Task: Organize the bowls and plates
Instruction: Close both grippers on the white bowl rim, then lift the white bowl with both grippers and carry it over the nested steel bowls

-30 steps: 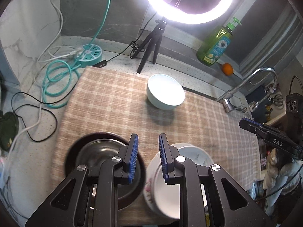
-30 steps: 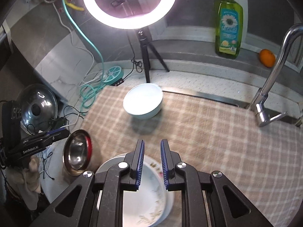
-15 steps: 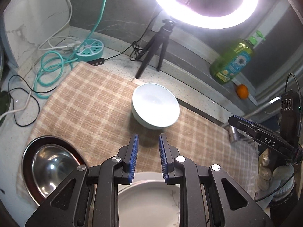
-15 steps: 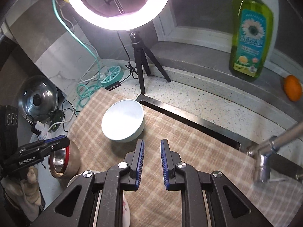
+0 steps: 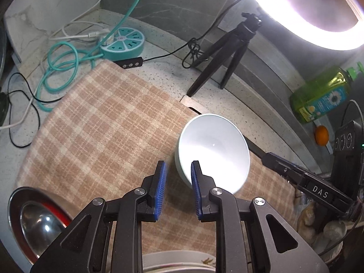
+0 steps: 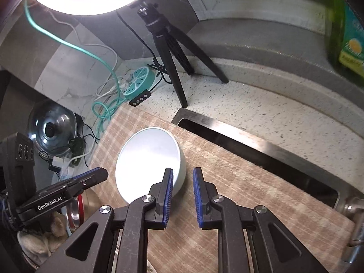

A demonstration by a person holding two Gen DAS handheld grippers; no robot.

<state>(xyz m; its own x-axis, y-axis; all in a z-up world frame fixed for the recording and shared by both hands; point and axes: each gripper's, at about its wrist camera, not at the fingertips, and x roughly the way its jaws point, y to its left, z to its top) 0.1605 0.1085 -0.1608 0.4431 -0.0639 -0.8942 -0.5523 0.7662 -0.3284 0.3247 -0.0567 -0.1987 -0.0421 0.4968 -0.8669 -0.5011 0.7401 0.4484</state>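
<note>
Two grippers hang over a checked cloth (image 5: 97,122) spread on the speckled counter (image 5: 163,68), each with its blue-padded jaws set a narrow gap apart and nothing between them. At the cloth's left near corner sits a steel bowl (image 5: 34,225) with a red rim. Past the cloth's far left corner lie a round teal power strip (image 5: 124,42) and its looped cable. The left gripper (image 5: 177,170) points down at the cloth, its right pad in front of the near rim of a white bowl (image 5: 213,150), which stands upright near the cloth's far edge. A plate's rim (image 5: 177,261) shows at the near edge, under this gripper. The right gripper (image 6: 183,175) hovers just right of the same bowl, its left pad overlapping the bowl's wall in view; whether they touch I cannot tell. A tripod (image 6: 168,52) with a ring light (image 6: 75,4) stands behind, a green soap bottle (image 5: 323,95) and an orange (image 5: 322,135) on the ledge farther right.
</note>
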